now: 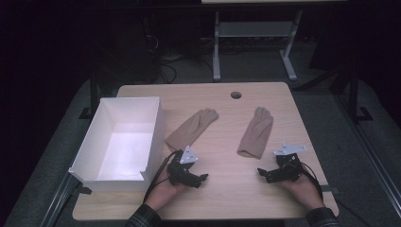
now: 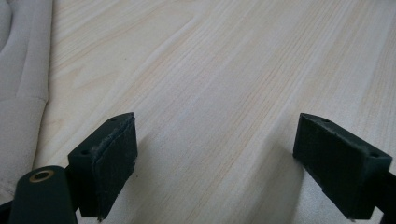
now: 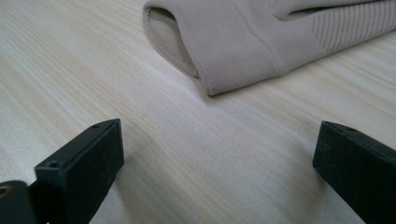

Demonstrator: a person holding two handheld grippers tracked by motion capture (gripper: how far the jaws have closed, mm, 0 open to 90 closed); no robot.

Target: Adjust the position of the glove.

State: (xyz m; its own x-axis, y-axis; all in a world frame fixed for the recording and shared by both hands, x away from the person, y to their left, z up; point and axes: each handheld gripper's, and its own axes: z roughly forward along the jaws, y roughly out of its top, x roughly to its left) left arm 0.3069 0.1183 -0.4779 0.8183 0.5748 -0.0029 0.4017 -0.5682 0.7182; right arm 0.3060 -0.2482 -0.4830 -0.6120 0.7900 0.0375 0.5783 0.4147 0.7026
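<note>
From above, your left gripper [image 1: 201,178] and right gripper [image 1: 263,173] rest low in frame, jaws apart and empty. The left glove [image 1: 191,128] slants toward the upper right; the right glove [image 1: 256,133] stands nearly upright.

Left gripper view: glove [image 2: 21,88] at the left edge.

Right gripper view: cuff [image 3: 210,44] dead ahead — nearer.

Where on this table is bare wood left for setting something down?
Free: between the two tan gloves, the far strip around the cable hole, the right edge. Crowded: the white open box on the left; both grippers at the near edge.
</note>
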